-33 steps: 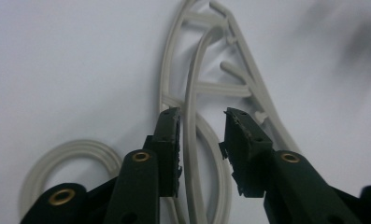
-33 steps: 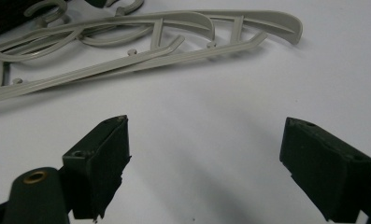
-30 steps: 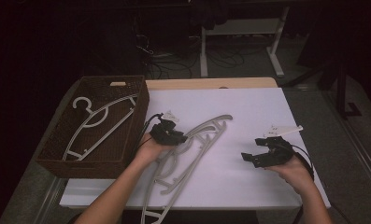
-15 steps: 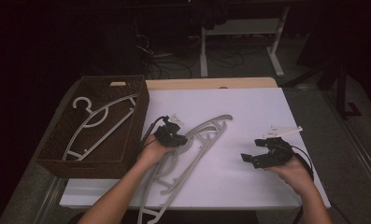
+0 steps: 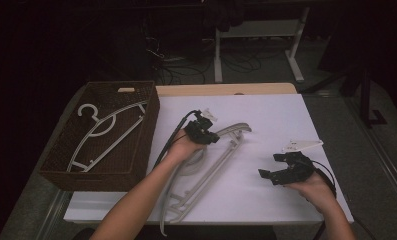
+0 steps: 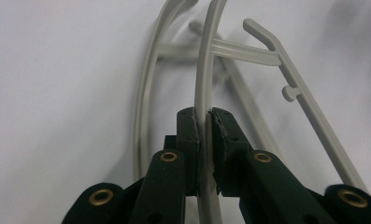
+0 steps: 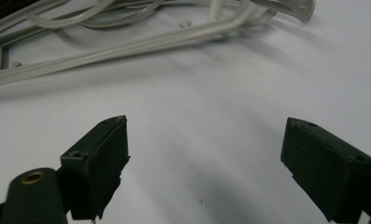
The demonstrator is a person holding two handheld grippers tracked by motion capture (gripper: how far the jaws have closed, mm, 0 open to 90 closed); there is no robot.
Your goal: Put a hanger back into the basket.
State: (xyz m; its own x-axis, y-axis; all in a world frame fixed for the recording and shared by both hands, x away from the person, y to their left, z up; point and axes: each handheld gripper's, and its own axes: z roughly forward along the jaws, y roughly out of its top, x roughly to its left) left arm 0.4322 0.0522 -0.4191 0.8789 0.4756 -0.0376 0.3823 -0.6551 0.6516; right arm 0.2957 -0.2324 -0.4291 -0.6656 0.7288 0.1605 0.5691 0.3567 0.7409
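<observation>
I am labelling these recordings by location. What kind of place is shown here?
Probably a lab or workshop set up for recording. A table with a white top stands in a dark room, loose cables lie on the floor behind, and hangers and a wicker basket serve as props.

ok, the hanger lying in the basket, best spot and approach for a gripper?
Probably the long straight bottom bar of the hanger, taken from straight above. The hanger lies flat inside the basket, so the woven walls block any sideways approach. The bar is thin and straight, with open gaps beside it for the jaws; the hook end sits close to the far wall.
</observation>
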